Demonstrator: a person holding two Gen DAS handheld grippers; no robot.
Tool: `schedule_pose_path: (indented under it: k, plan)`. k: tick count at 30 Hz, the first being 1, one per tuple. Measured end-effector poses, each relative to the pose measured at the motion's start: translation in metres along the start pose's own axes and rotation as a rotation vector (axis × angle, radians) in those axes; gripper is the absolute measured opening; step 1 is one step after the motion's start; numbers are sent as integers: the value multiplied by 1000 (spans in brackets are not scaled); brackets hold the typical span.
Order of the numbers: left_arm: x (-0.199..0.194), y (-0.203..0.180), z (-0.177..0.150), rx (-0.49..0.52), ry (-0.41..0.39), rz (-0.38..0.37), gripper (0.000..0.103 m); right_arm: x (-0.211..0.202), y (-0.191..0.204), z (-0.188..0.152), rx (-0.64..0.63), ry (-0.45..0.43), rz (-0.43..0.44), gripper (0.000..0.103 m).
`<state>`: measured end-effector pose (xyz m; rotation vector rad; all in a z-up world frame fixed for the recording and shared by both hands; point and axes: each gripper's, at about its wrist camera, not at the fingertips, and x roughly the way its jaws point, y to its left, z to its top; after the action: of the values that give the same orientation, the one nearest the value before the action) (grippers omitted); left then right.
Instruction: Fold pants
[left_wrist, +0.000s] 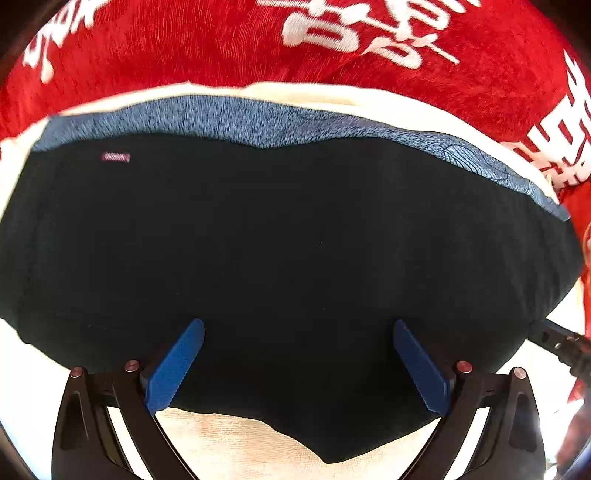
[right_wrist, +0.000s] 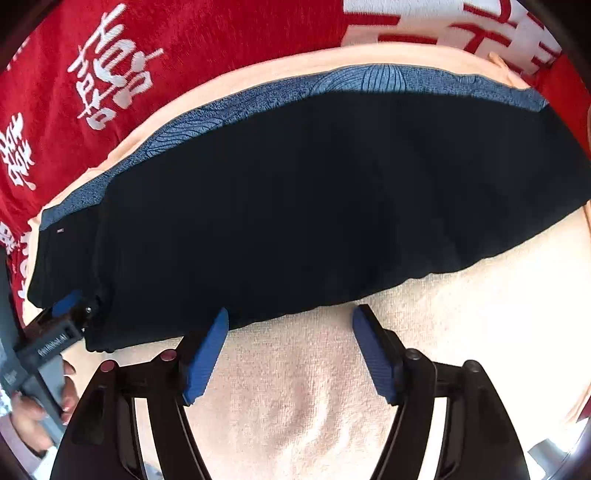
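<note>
pants (left_wrist: 288, 236): matte black cloth, folded into a long band, heathered blue strip along far edge, lying on cream terry towel (right_wrist: 295, 387) over red plush cloth (left_wrist: 184, 44) with white characters | left gripper (left_wrist: 298, 363): jaws open above pants, nothing gripped | right gripper (right_wrist: 290, 354): jaws open over towel, empty | pants' folds lost in blackness

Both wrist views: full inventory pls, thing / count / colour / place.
pants: 1, black, folded flat on the towel
blue fabric: 1, mottled blue with line pattern, strip along the pants' far edge; whether separate from the pants, cannot tell
towel: 1, cream, under the pants
red cloth: 1, red with white characters, beneath the towel
left gripper: 1, black with blue pads, open over the pants
right gripper: 1, same colours, open over the towel at the pants' near edge
hand: 1, holding the left gripper
</note>
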<state>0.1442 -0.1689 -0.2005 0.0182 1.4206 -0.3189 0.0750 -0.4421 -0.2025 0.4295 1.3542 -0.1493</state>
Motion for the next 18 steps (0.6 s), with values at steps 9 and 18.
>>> schedule_pose_path:
  k: [9, 18]
  plan:
    - [7, -8, 8, -47, 1, 26, 102, -18, -27, -11, 64, 48, 45, 75]
    - [-46, 13, 69, -44, -146, 168, 102, -54, 18, 36, -54, -42, 156, 47]
